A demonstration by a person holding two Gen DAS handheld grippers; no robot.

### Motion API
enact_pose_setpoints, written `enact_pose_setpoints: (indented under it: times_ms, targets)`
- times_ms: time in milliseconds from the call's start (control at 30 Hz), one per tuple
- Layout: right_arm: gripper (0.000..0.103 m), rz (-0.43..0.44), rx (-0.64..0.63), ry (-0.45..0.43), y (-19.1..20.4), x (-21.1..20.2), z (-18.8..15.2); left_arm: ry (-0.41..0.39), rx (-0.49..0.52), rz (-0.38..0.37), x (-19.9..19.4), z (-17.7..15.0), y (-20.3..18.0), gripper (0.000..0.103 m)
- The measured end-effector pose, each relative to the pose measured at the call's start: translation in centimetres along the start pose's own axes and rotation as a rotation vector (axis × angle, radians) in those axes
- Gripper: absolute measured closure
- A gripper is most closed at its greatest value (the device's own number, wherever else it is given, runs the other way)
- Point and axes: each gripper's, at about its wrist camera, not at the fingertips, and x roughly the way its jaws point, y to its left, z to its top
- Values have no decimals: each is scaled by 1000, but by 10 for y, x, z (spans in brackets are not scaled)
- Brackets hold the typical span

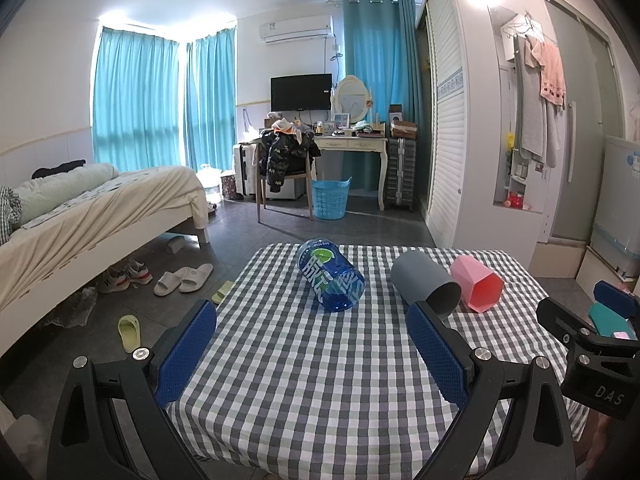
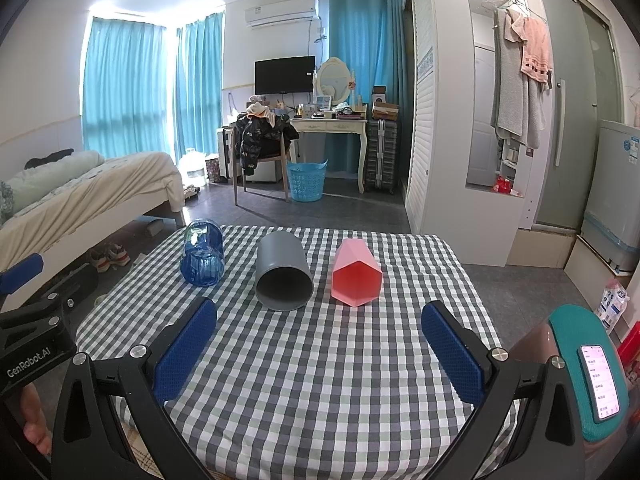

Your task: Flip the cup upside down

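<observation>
Three cups lie on their sides on the checked tablecloth (image 2: 320, 380), mouths toward me. From left: a blue transparent cup (image 2: 202, 254) with a printed label, a grey cup (image 2: 282, 276), a pink faceted cup (image 2: 356, 278). They also show in the left wrist view: blue cup (image 1: 330, 276), grey cup (image 1: 426, 282), pink cup (image 1: 476, 282). My left gripper (image 1: 312, 316) is open and empty, short of the blue cup. My right gripper (image 2: 320, 320) is open and empty, short of the grey and pink cups.
The table (image 1: 280, 360) stands in a bedroom. A bed (image 1: 100, 204) is to the left, with shoes and slippers (image 1: 182, 278) on the floor. A chair, a desk and a blue basket (image 1: 330, 198) stand behind. A phone on a teal holder (image 2: 598, 376) is at the right.
</observation>
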Motion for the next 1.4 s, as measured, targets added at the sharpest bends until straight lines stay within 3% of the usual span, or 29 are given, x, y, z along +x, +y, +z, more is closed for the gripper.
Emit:
enact_pose_setpoints:
  times_ms: [433,733,1000,1300,1400]
  targets:
    - [0,-23,-15,18,-32,20,21,52,-15,20,39,19,-7,4]
    - [0,-36,-37,105,-51,103,54,115,-6,47,99,29,-16,4]
    - [1,-8,-15,234,-61,188,44,202,22,47,147,19,-28,4]
    - [18,12,8,331,-65,230,25,242,47,24,166,11,-35,4]
    - [34,31,12,355,-63,238,22,249,44,24,167,10,-34,4]
